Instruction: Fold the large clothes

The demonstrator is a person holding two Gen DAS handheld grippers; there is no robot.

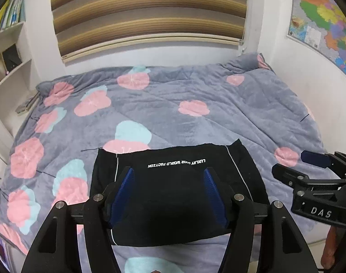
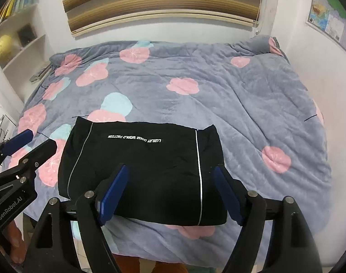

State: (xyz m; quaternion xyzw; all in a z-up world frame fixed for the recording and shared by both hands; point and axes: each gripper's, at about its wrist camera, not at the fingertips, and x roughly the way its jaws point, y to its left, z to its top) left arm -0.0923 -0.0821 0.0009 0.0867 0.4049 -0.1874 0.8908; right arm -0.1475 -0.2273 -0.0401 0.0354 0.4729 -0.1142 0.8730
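Black garment (image 2: pixel 141 170) lies folded into a neat rectangle on my quilt (image 2: pixel 252 104), and my left gripper (image 1: pixel 168 191) and right gripper (image 2: pixel 170 191) hang wide-jawed, holding nothing, so folding looks finished.

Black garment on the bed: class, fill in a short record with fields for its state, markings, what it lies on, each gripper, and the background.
garment: black garment, folded into a flat rectangle
markings: white lettering, two thin white stripes
lies on: grey quilt with pink and blue flowers
left gripper: open, holds nothing
right gripper: open, holds nothing
background: striped blind, shelves, wall map
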